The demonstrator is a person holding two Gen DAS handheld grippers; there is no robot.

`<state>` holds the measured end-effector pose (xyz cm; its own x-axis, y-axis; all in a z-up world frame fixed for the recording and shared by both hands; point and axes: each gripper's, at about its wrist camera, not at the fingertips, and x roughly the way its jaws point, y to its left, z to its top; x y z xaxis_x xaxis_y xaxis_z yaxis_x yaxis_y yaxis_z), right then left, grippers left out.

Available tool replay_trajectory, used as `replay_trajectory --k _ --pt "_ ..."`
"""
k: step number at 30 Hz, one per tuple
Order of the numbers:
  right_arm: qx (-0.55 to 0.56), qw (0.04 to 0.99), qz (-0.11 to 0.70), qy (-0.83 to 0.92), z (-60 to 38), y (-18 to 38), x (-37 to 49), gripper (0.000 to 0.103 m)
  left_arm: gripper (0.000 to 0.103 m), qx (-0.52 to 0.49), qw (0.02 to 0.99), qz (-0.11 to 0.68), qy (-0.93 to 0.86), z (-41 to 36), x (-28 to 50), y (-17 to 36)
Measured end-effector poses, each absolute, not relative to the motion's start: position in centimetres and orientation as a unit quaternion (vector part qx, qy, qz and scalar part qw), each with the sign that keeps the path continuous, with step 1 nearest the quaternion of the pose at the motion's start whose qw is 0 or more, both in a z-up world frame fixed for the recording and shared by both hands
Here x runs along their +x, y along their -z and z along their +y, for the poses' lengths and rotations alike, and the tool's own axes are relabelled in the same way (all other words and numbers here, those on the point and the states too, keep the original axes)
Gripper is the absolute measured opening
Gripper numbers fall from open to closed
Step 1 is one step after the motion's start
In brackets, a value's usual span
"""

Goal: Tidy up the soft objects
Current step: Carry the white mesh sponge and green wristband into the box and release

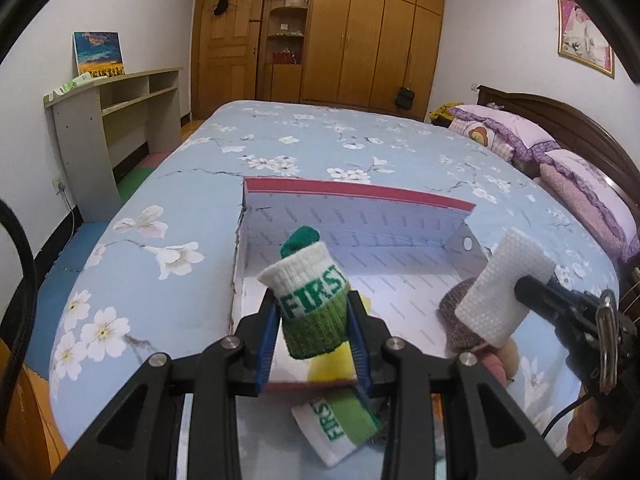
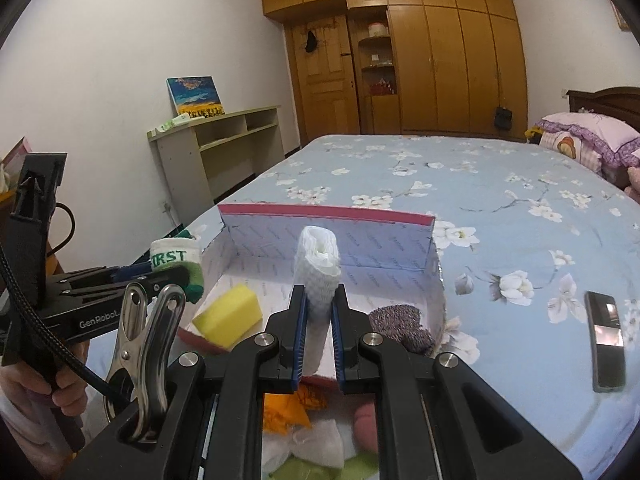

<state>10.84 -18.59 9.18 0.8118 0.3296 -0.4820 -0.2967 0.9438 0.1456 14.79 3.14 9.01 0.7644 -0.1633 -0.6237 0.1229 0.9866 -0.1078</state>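
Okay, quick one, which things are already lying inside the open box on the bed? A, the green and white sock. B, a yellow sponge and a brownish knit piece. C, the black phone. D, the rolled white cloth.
B: the yellow sponge and the brownish knit piece lie in the open box, while the sock and white roll are each held in the fingers above it.
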Motion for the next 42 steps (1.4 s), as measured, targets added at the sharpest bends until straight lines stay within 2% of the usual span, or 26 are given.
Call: replay_trajectory --k 18,30,31,35,38,42 --pt "0.040 0.934 0.314 -0.166 -17.4 -4.3 15.6 0.013 0.034 -0.022 0.932 0.355 0.072 1.6 20.8 -5.6" --pt "0.051 0.929 0.327 -0.167 -17.6 -3.0 16.2 0.013 0.034 -0.018 0.934 0.352 0.064 1.4 21.5 -5.1" --pt "0.053 0.929 0.327 -0.167 -17.7 -2.9 16.2 0.015 0.035 -0.019 0.934 0.353 0.062 1.4 21.5 -5.1" --pt "0.059 0.929 0.326 -0.166 -18.0 -3.1 16.4 0.025 0.050 -0.022 0.933 0.354 0.057 1.5 21.3 -5.3" --pt "0.062 0.930 0.323 -0.164 -18.1 -3.3 16.3 0.032 0.056 -0.026 0.932 0.357 0.059 1.7 21.1 -5.5" --pt "0.063 0.933 0.315 -0.161 -18.3 -3.7 15.8 0.035 0.058 -0.021 0.933 0.355 0.053 1.8 20.5 -5.9"
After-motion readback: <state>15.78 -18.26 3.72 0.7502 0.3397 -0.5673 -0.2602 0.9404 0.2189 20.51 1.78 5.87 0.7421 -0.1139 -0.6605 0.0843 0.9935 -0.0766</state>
